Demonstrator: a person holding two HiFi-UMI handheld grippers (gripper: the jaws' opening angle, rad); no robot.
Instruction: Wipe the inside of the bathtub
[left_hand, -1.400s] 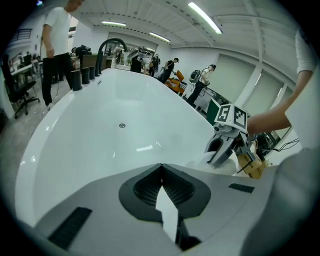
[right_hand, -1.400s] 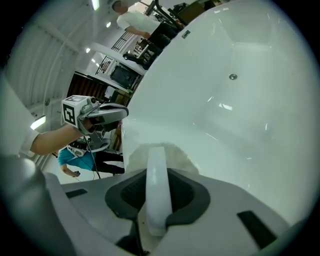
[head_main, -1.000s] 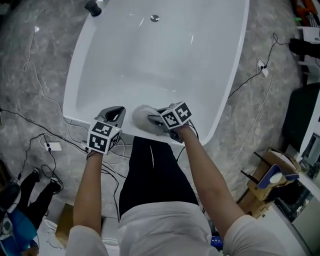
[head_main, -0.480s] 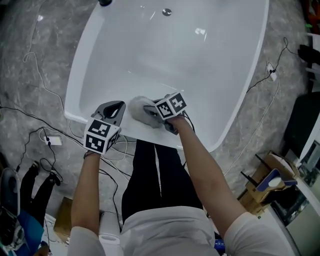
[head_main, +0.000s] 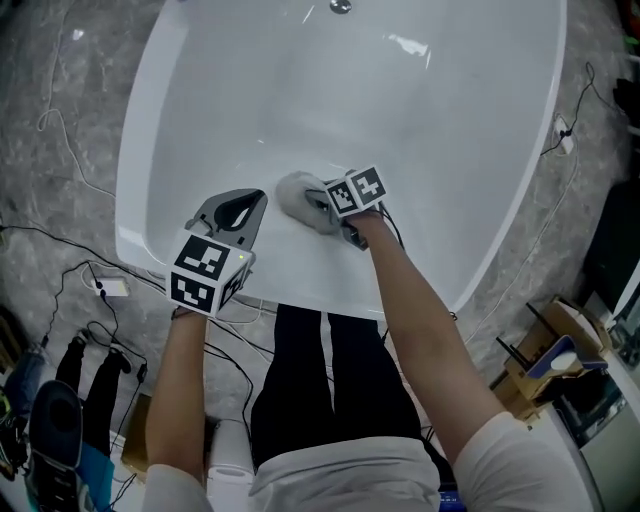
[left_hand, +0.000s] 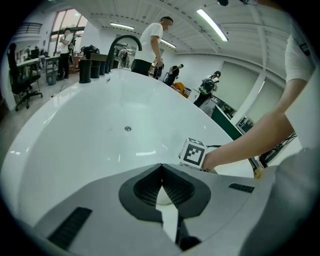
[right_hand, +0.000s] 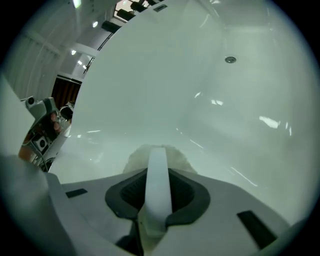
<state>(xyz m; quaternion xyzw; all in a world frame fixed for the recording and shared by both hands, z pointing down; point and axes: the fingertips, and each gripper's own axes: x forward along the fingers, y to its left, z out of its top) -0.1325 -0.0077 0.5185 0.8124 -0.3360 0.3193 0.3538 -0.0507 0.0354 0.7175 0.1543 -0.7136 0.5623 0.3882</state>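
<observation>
White fluffy pad (right_hand: 135, 159) fills the grip of the right claw (right_hand: 159, 172), whose jaws are shut on a flat white strip of it that runs back between them. In the head view the right claw (head_main: 318, 205) holds the pad (head_main: 293, 193) against the sloping inner wall of the glossy white oval bathtub (head_main: 135, 170), at about 6 o'clock of the basin.

The left claw (left_hand: 161, 167) has its jaws closed tip to tip with nothing between them. It hangs over the tub's near rim at 7 o'clock, just beside the pad but apart from it, pointing toward 1 o'clock.

The round metal drain (head_main: 341, 6) lies at the far end, at 12 o'clock, well apart from both claws.

Around the tub spreads a grey marbled floor (head_main: 60, 120), with thin cables (head_main: 45, 238) trailing at 8 o'clock and 3 o'clock.

In the left gripper view a black arched tap (left_hand: 122, 42) stands on the far rim, and a person in a white shirt (left_hand: 152, 40) stands beyond it.
</observation>
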